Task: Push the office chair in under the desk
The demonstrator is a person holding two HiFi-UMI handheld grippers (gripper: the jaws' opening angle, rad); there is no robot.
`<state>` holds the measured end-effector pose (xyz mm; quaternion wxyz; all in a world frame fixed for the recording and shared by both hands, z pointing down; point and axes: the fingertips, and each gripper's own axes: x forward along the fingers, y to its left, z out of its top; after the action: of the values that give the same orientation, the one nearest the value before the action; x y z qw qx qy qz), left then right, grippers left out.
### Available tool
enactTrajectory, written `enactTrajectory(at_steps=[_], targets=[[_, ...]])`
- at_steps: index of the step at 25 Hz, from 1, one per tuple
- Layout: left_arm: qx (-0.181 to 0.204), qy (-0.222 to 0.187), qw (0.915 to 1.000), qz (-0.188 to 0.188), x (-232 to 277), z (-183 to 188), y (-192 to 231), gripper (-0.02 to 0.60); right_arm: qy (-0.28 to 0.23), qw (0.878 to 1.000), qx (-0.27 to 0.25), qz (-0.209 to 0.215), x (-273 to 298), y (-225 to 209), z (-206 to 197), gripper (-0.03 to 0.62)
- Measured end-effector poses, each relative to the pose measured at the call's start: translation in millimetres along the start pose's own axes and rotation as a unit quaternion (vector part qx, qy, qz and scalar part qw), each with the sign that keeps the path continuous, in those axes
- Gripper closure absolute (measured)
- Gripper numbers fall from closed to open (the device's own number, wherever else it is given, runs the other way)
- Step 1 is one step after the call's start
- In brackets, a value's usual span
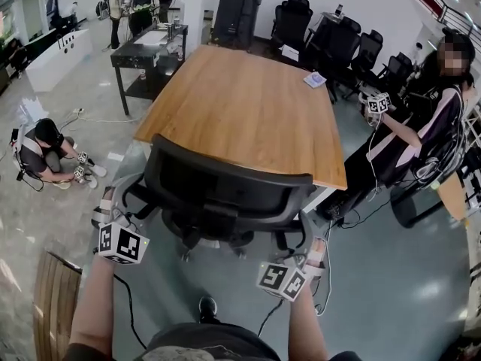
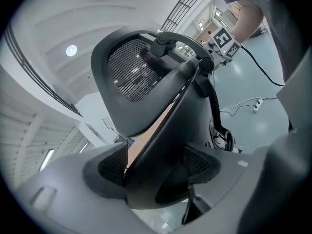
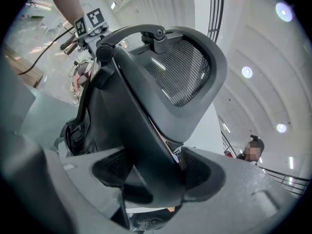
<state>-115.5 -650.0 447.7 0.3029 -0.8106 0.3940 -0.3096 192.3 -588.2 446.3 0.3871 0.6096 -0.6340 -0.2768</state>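
Left gripper (image 1: 110,207) (image 2: 156,168): clenched on the left edge of the office chair's (image 1: 225,183) (image 2: 141,77) backrest; in the left gripper view the frame was seen pinched between both pads.
Right gripper (image 1: 307,256) (image 3: 153,173): clamped on the right edge of the same backrest (image 3: 165,67); pads were seen pressed on the frame from both sides.
Chair position: centred between the two grippers, at the near edge of the desk (image 1: 248,104), backrest turned toward the person. How far the seat sat under the top could not be told.
Desk: wooden top, stretched away to the far side, with a paper (image 1: 314,79) laid near its far right corner.
Left side: a crouched person (image 1: 45,150) was seen on the floor, well apart from the chair; a black table (image 1: 150,50) was placed beyond, near the desk's far left corner.
Right side: a seated person (image 1: 425,130) was found near the desk's right edge, with cables (image 1: 368,209) trailed on the floor there.
Far side: a row of black chairs (image 1: 338,40) and standing people (image 1: 128,2).
Near left: a wooden slatted piece (image 1: 56,307) at the frame edge.
Open room: bare floor was seen left of the chair and on the near right.
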Motion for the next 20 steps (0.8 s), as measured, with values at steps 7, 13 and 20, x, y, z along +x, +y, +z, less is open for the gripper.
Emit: enactTrajectory(at_steps=[7, 13, 20], targets=[[-0.001, -0.003, 1.0000, 0.000, 21.7, -0.8, 7.2, 0.239, -0.022, 1.000, 0.006, -0.011, 19.4, -10.4, 5.8, 0.303], [0.000, -0.001, 1.0000, -0.004, 31.5, -2.8, 16.9, 0.238, -0.020, 1.000, 0.007, -0.014, 31.3, -15.2, 9.7, 0.303], [0.002, 0.000, 0.9999, -0.015, 53.8, -9.9, 26.2, 0.236, -0.009, 1.000, 0.010, -0.018, 50.1, -13.9, 8.9, 0.303]])
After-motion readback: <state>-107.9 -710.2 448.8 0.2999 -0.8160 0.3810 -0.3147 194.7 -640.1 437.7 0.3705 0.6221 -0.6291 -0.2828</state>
